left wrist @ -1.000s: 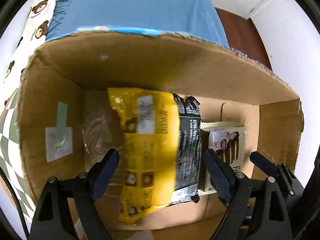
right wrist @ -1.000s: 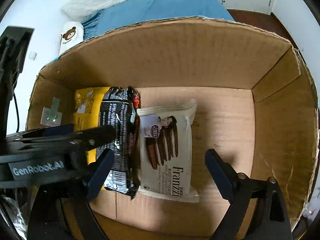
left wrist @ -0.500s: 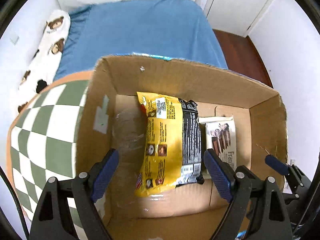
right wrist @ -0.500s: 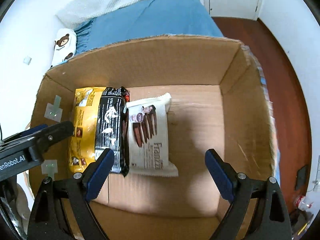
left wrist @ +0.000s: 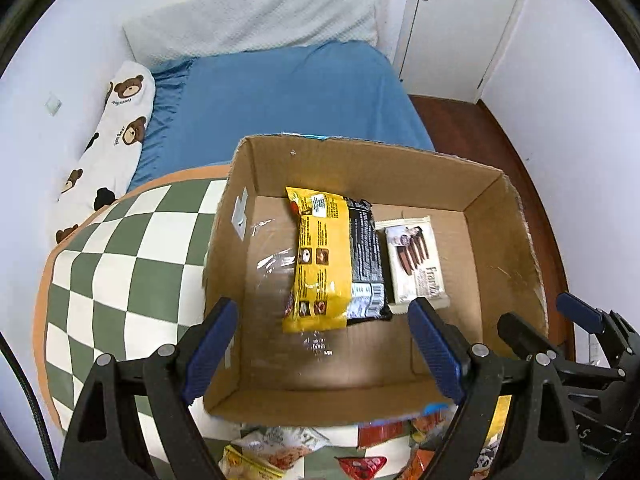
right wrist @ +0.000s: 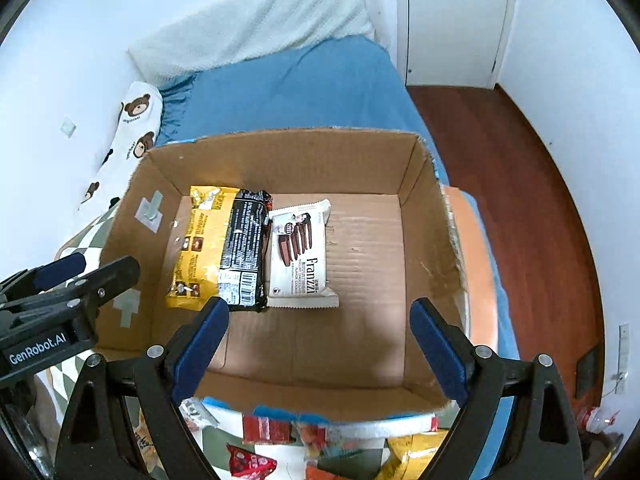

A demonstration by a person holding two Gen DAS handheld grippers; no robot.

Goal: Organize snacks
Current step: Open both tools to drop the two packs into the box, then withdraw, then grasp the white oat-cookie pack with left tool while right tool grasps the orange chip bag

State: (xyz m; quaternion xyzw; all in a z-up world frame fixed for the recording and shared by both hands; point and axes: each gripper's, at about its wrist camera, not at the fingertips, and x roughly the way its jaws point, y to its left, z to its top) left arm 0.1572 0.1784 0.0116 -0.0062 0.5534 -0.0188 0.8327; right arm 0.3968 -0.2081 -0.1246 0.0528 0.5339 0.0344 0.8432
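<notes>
An open cardboard box [left wrist: 360, 164] [right wrist: 280, 152] holds a yellow and black snack bag [left wrist: 332, 260] [right wrist: 224, 252] and, right beside it, a white Franzzi biscuit pack [left wrist: 416, 260] [right wrist: 300, 256]. Both lie flat on the box floor. My left gripper [left wrist: 320, 336] hangs open above the box's near side, nothing between its fingers. My right gripper [right wrist: 318, 336] is also open and empty, above the near part of the box floor. Each gripper shows at the edge of the other's view. Several loose snack packets [left wrist: 360, 456] [right wrist: 280, 448] lie in front of the box.
The box sits on a green and white checkered cloth [left wrist: 120, 264] on a bed with a blue sheet [left wrist: 280, 104]. A bear-print pillow [left wrist: 116, 136] lies at the left wall. Wooden floor [right wrist: 520, 184] and a white door [right wrist: 452, 20] are to the right.
Both grippers have risen and pulled back out of the box, still open. The two packs stay where they lay. The bed, the door and the loose packets have come into view.
</notes>
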